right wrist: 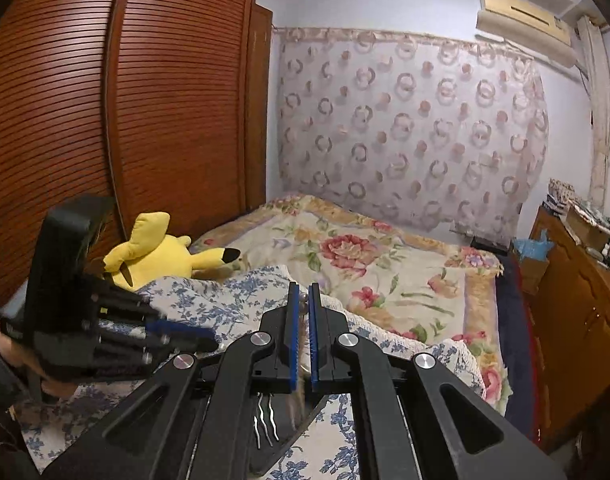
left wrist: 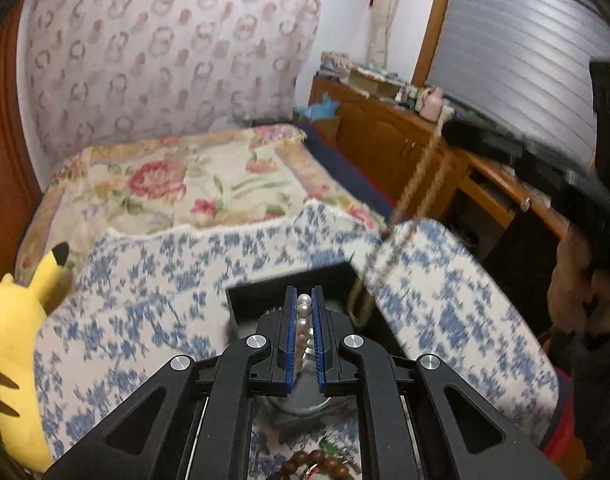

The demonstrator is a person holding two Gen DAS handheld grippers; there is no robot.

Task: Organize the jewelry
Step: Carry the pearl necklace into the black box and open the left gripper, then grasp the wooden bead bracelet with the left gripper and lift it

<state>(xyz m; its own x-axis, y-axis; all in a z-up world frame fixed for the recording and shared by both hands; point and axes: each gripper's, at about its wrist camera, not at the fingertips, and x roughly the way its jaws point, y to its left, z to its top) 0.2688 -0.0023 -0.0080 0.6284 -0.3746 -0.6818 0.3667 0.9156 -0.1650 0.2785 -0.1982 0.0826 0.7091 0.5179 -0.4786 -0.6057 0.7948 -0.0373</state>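
Wooden beads are lying nearest the lens on the blue-flowered cloth, below the left gripper, which is pinching a pearl string between its blue pads, above a black box. Farther right, the right gripper is pressing together on what is probably a gold chain, blurred and hanging toward the box. Wavy hairpins are lying beneath it.
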